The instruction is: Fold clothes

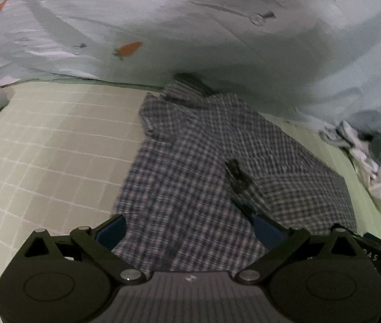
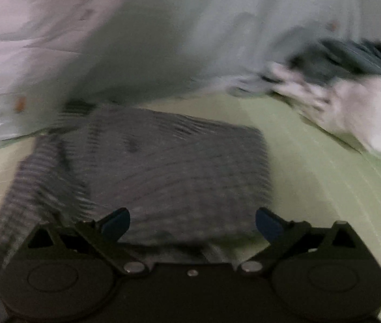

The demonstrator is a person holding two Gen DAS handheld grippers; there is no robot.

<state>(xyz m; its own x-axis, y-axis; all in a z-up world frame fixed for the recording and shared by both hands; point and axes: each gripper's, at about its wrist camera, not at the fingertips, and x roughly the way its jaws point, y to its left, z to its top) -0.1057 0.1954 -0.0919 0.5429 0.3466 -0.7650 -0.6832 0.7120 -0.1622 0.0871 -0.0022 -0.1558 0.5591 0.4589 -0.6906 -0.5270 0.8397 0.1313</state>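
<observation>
Checked shirt [image 1: 203, 167] lies lengthwise, collar (dark) far.

Bare green sheet [image 1: 56, 148] left of checked shirt [image 1: 203, 161]

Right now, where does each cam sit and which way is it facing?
Left wrist: on the left gripper, looking forward and down along its open fingers at the plaid shirt on the green sheet; carrot-print duvet behind. Only the gripper's own fingers and body show.
Right wrist: on the right gripper, fingers open, facing the same shirt from its right side; blurred. Only the gripper shows.
Shared: shirt, sheet, duvet, and the clothes pile at right.
</observation>
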